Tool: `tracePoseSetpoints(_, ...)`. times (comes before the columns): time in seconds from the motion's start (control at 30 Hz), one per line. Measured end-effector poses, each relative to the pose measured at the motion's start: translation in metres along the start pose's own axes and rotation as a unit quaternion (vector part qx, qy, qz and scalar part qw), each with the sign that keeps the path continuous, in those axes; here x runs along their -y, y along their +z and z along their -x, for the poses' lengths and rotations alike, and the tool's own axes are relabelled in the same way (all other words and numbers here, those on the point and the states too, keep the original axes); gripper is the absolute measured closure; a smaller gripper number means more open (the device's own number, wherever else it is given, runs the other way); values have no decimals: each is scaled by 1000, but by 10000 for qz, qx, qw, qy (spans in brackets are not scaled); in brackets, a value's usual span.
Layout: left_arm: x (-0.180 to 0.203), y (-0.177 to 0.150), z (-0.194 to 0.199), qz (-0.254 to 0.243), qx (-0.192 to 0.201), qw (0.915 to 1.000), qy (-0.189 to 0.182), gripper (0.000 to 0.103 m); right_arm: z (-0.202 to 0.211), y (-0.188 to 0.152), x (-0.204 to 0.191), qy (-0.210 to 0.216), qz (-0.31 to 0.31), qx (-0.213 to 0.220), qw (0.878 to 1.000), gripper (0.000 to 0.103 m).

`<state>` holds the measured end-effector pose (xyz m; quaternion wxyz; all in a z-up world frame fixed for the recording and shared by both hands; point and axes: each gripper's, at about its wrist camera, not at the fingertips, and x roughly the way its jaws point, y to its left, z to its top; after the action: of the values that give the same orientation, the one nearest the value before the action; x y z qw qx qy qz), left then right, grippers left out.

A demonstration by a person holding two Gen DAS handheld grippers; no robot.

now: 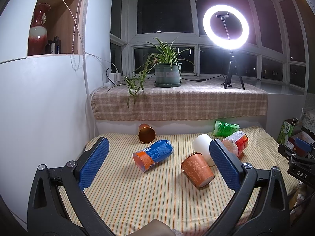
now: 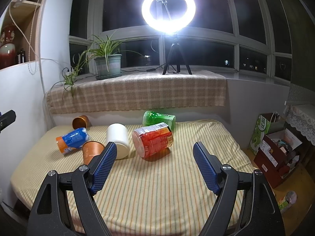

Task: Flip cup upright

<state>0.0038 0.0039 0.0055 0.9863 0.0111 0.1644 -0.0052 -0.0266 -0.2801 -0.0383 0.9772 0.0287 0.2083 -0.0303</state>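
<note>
left gripper [image 1: 157, 160]: jaws wide apart, holding nothing, hovering over the striped cloth [image 1: 137, 196]
right gripper [image 2: 154, 162]: jaws spread, nothing between them
patterned orange cup [image 1: 197, 170]: on its side at mid-cloth, touching the white cup [image 1: 202, 146], also tipped over
copper cup [image 1: 146, 133]: tipped over at the far edge against the ledge
other cups: blue-orange one [image 1: 153, 154], red one [image 2: 152, 138], green one [image 2: 159, 119], all lying down
background: ring light [image 2: 168, 9], potted plant [image 1: 167, 72] on the sill
</note>
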Motion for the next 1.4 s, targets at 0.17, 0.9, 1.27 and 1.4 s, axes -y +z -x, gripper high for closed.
tracePoseSetpoints(0.17,2,-3,1,-11,13,10000,-11,0,-1,0,0,2,-12,-12,10000,23)
tracePoseSetpoints(0.9,2,-3,1,-17,11,10000,-13,0,-4,-6,2,-25,-32,-59,10000,22)
tracePoseSetpoints(1.27,2,-4,1,-10,5,10000,-19,0,-5,-8,2,-32,-40,-90,9999,22)
tracePoseSetpoints(1.4,3,-1,1,-6,-1,10000,-21,0,-6,-8,1,-34,-39,-98,9999,22)
